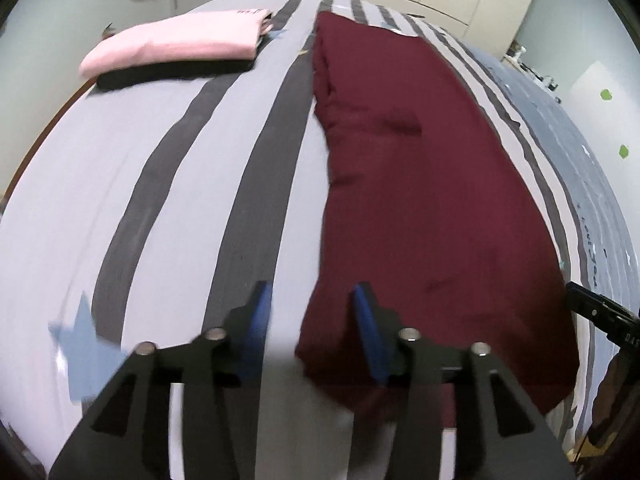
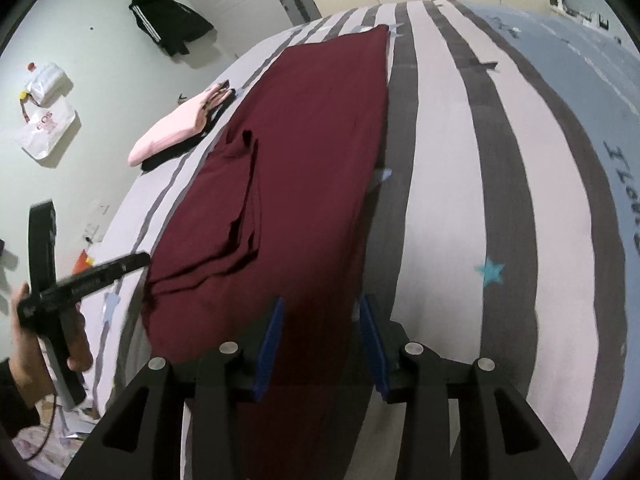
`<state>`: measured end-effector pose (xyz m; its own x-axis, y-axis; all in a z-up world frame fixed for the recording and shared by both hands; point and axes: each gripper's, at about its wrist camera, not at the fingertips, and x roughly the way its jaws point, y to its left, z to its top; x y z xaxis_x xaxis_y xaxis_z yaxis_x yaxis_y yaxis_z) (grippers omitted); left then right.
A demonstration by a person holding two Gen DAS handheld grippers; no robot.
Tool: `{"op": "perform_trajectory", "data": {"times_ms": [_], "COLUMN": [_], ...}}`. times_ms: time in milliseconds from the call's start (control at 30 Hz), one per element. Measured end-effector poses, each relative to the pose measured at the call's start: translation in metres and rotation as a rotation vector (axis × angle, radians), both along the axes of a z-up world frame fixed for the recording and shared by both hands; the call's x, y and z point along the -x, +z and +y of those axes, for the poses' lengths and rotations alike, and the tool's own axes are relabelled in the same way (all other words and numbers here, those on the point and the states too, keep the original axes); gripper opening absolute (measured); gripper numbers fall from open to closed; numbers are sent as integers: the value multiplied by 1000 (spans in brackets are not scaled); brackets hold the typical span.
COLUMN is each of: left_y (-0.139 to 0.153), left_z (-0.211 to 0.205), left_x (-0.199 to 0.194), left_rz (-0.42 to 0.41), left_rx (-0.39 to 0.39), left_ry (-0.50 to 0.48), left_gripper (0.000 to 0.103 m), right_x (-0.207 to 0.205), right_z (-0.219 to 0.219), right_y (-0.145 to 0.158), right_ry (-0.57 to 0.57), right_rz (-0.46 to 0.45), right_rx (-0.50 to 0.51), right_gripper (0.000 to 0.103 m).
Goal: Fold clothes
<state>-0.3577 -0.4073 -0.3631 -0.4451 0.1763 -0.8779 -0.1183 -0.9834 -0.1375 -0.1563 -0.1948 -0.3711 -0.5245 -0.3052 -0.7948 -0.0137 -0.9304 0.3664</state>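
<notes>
Bedspread left of maroon garment lies bare; folded pink/black stack blocks far-left corner.

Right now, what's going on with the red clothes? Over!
Left gripper open, right gripper open, both empty. Maroon garment lying long on striped bed, partly folded. Folded pink and black pile off to the side, nothing blocking.

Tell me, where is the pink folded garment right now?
The pink garment lies on a black one at the bed's far left, left of the maroon garment in both views.
</notes>
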Motion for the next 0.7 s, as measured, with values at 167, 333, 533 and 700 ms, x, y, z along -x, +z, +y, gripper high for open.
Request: {"op": "perform_trajectory", "data": {"times_ms": [167,333,533,700], "left_y": [-12,-25,-31,-32], "left_z": [-4,-5,-1,13], "left_x": [-7,-9,-13,-21], "left_rz": [-13,-8,8,14], "left_rx": [-44,-59,-74,-87], "left_ry": [14,-21,-44,-103], "left_gripper": [49,49,49,48], "right_x": [-21,-28,-27,-27], "right_z": [-3,-8,-19,-26], "right_y": [-5,-12,-24,-30], "right_ry": [9,-28,-44,-46], "right_rz": [-11,-9,-28,-26], "right_rx": [27,43,71,69], "right_gripper": [37,37,42,45]}}
